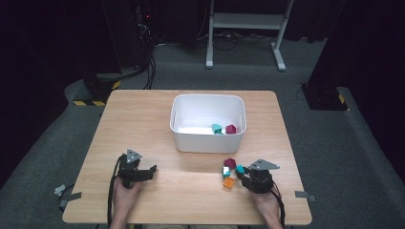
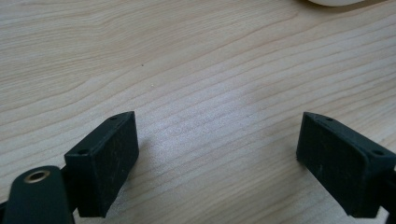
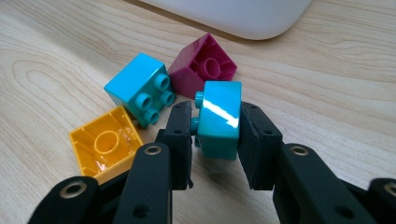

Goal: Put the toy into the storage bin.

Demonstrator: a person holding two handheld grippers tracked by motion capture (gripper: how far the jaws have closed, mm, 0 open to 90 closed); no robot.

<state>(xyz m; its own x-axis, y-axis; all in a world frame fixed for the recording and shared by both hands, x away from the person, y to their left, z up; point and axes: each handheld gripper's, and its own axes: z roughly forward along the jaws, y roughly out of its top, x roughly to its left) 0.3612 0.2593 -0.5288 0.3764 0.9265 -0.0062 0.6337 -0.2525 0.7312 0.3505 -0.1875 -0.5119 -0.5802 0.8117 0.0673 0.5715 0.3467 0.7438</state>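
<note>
floor: grey carpet [image 1: 191, 71] | back: dark, white stand [image 1: 246, 21] | table [image 1: 143, 119]: light wood

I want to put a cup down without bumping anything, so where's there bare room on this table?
Free: the wood left of the white bin, above the left gripper, and the strip between both grippers. Crowded: below the bin's right end, where the right gripper clamps a teal block beside the loose blocks.
</note>
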